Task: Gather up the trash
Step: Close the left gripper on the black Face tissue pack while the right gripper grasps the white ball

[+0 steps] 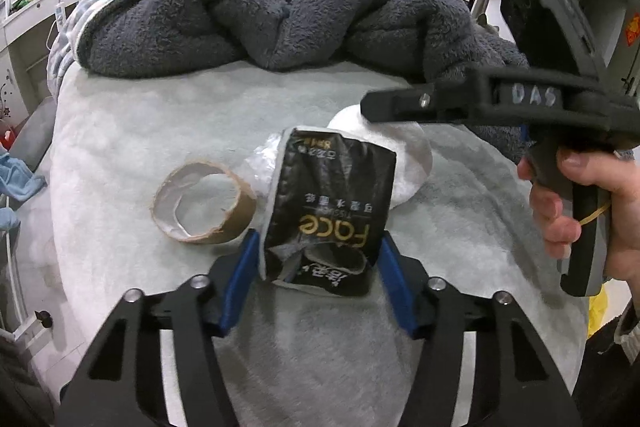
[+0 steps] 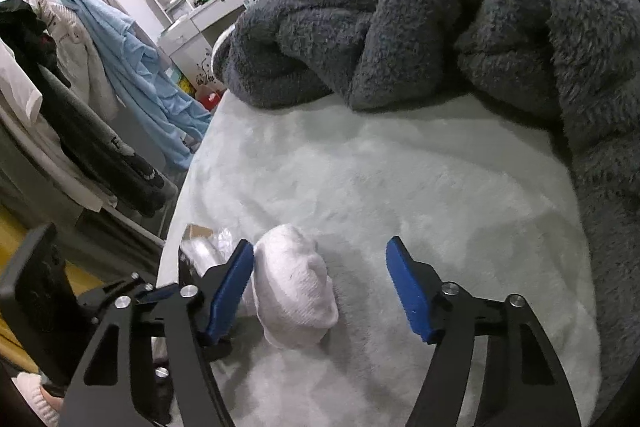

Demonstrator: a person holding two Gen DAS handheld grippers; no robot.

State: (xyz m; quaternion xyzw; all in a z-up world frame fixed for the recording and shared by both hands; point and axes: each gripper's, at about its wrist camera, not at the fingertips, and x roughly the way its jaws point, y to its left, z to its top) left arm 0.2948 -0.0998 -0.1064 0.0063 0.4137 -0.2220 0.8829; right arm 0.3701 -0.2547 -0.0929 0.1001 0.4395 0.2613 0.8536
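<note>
pale fleece bed cover [image 1: 160, 131], item list: black tissue packet [image 1: 332, 203], gold "face" print, pinched between blue pads of left gripper [image 1: 316, 259]; torn cardboard ring [image 1: 204, 207] just left of it; white wad [image 2: 294, 291] touching left pad of right gripper [image 2: 320, 283], jaws half open, other pad clear; right gripper marked "das"; grey blanket [image 1: 280, 15] behind

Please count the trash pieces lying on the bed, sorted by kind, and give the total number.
Black tissue packet: 1
Cardboard tape ring: 1
White wad: 1
Clear plastic wrap: 1
Total: 4
</note>
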